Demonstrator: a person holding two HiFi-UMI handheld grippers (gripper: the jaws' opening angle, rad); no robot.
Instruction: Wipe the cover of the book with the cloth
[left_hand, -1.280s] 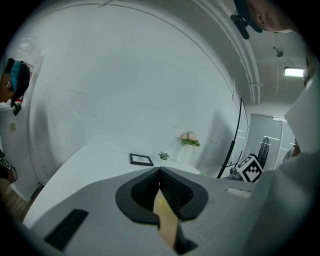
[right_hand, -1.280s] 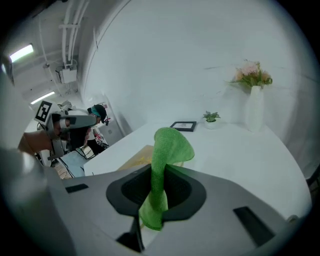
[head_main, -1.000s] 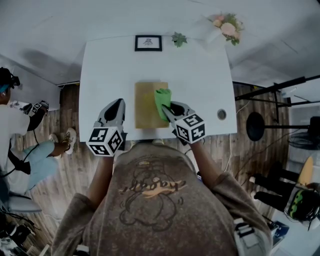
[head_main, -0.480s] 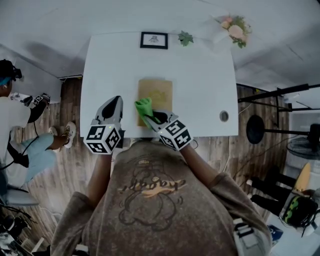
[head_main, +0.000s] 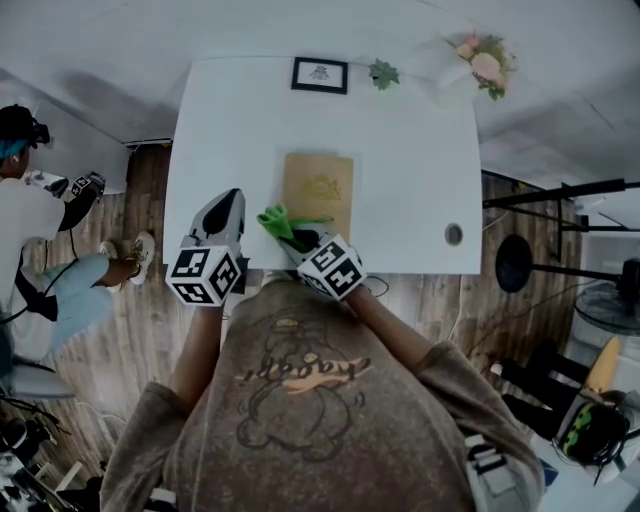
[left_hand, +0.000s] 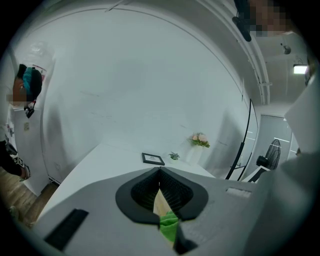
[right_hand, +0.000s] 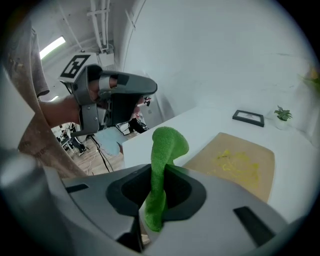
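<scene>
A tan book (head_main: 318, 190) with a yellow mark on its cover (right_hand: 235, 161) lies flat on the white table (head_main: 400, 130), near the front edge. My right gripper (head_main: 292, 236) is shut on a green cloth (head_main: 279, 221), which sticks up out of its jaws (right_hand: 163, 150). Gripper and cloth sit at the book's near left corner, over the table's front edge. The left gripper (head_main: 231, 203) is shut and holds nothing, its jaws closed tip to tip (left_hand: 159, 170). It hovers over the table left of the book and appears in the right gripper view (right_hand: 111, 95).
At the table's far edge stand a small framed picture (head_main: 320, 75), a little green plant (head_main: 382, 73) and a vase of pink flowers (head_main: 480, 66). A round hole (head_main: 454, 234) sits at the table's right front. Another person (head_main: 30, 220) is at the left.
My right gripper has swept the cloth leftward and toward me, from the book's right side to its near left corner. The left gripper has barely moved.
</scene>
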